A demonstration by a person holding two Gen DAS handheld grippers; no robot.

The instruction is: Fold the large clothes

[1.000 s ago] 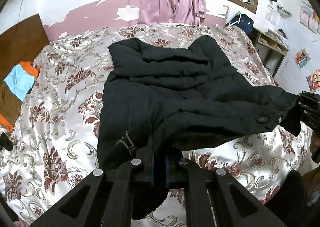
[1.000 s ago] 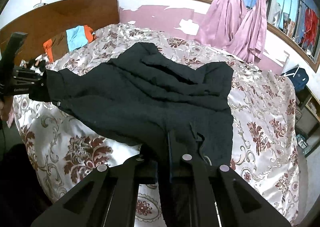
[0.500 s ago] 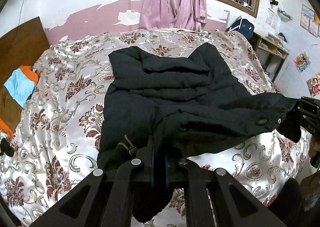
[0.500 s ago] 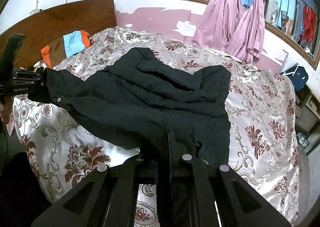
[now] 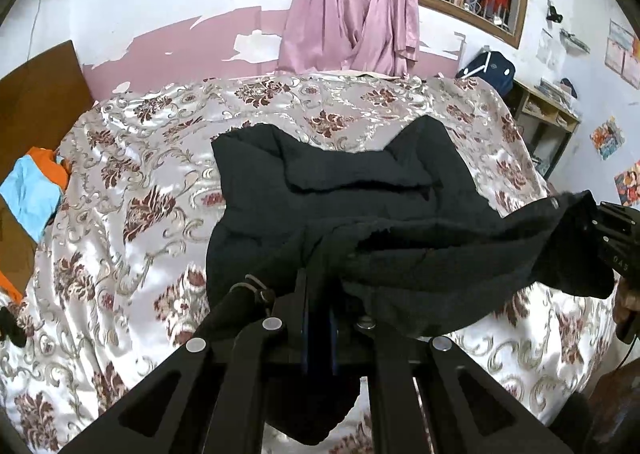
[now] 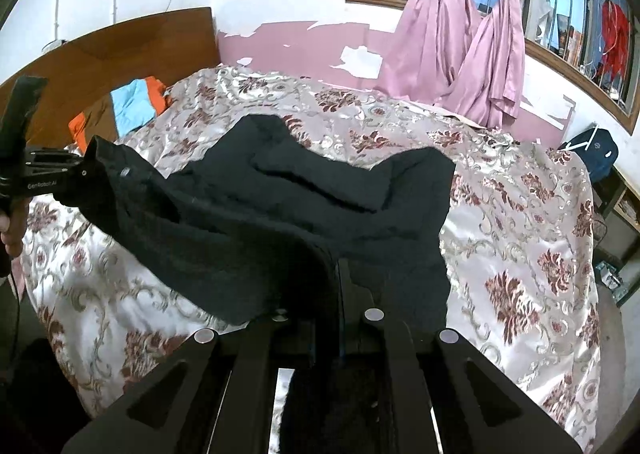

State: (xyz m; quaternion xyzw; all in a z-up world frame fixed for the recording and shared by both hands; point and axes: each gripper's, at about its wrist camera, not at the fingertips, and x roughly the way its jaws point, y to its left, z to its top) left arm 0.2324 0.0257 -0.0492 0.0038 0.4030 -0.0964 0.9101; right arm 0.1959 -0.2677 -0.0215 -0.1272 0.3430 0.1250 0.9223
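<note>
A black garment [image 5: 340, 190] lies spread across the middle of a bed [image 5: 132, 182] covered in a shiny floral spread, its far part flat on the cover with two corners pointing toward the far wall, its near edge lifted clear of the bed. The left gripper [image 5: 318, 294] is closed tight on the near left part of that edge, cloth bunched between its jaws and a fold hanging down in front of them. The right gripper [image 6: 338, 294] is likewise clamped narrow on the near right part, with dark fabric draped over and below its fingers. In the left wrist view the right gripper appears at the right edge, the garment's corner stretched up to it; in the right wrist view the left gripper shows at the left edge, holding the opposite corner, a small button [image 6: 125, 172] visible just beside it. Between the two the raised edge sags in a loose band above the spread. At the head of the bed, on the left, orange and blue clothes [image 5: 30, 194] sit against a wooden headboard [image 6: 120, 50]. Pink curtains [image 5: 352, 10] hang knotted at a window on the far wall, and a dark blue bag [image 5: 488, 68] rests at the far right near a shelf [image 5: 544, 110].
</note>
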